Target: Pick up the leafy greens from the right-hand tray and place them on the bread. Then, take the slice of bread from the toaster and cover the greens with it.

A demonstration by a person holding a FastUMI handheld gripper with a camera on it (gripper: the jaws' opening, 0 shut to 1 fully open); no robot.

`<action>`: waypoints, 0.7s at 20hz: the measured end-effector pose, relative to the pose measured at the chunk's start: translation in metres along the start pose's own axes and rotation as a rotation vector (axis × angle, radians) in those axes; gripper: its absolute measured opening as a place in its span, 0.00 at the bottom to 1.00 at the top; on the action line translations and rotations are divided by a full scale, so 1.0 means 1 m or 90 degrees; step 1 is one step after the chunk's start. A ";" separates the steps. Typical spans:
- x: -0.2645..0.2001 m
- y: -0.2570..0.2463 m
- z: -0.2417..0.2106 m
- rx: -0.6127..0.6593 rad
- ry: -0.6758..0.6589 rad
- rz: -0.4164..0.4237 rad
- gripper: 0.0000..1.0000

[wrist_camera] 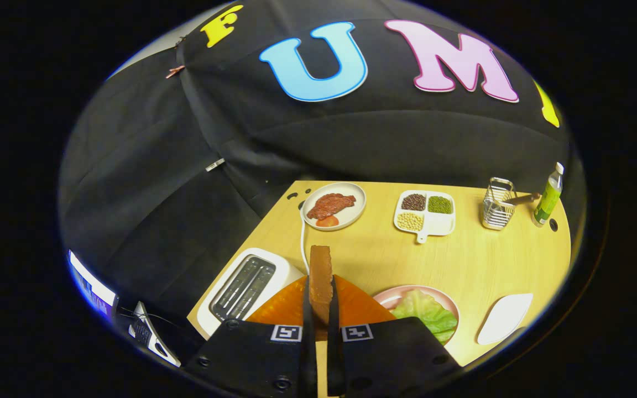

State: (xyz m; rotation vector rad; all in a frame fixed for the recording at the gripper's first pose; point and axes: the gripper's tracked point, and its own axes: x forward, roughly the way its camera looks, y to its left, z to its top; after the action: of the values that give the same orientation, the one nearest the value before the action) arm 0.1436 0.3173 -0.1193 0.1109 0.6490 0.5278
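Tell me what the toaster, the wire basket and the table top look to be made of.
Toaster: seemingly white plastic, smooth satin shell, with dark metal slot grilles. Wire basket: bright metal, thin shiny rods. Table top: pale wood or wood-look laminate, with faint grain and a matte finish. The gripper is shut on the bread slice.
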 end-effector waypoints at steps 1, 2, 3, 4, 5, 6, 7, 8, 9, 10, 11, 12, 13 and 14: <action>0.002 -0.009 -0.004 0.008 0.004 -0.007 0.11; 0.003 -0.018 -0.008 0.017 0.009 -0.011 0.11; 0.005 -0.027 -0.012 0.027 0.012 -0.016 0.11; 0.007 -0.037 -0.016 0.039 0.017 -0.022 0.11; 0.009 -0.046 -0.021 0.050 0.021 -0.027 0.11; 0.011 -0.054 -0.025 0.063 0.023 -0.029 0.11; 0.012 -0.059 -0.030 0.073 0.026 -0.030 0.11; 0.014 -0.064 -0.036 0.081 0.032 -0.030 0.11; 0.016 -0.067 -0.043 0.091 0.038 -0.026 0.11; 0.018 -0.070 -0.048 0.104 0.043 -0.023 0.11; 0.020 -0.073 -0.055 0.120 0.050 -0.021 0.11; 0.022 -0.077 -0.061 0.135 0.056 -0.021 0.11; 0.024 -0.081 -0.066 0.144 0.062 -0.024 0.11; 0.026 -0.086 -0.071 0.145 0.070 -0.030 0.11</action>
State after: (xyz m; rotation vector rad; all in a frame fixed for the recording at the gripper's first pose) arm 0.1559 0.2517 -0.2125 0.2819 0.8158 0.4152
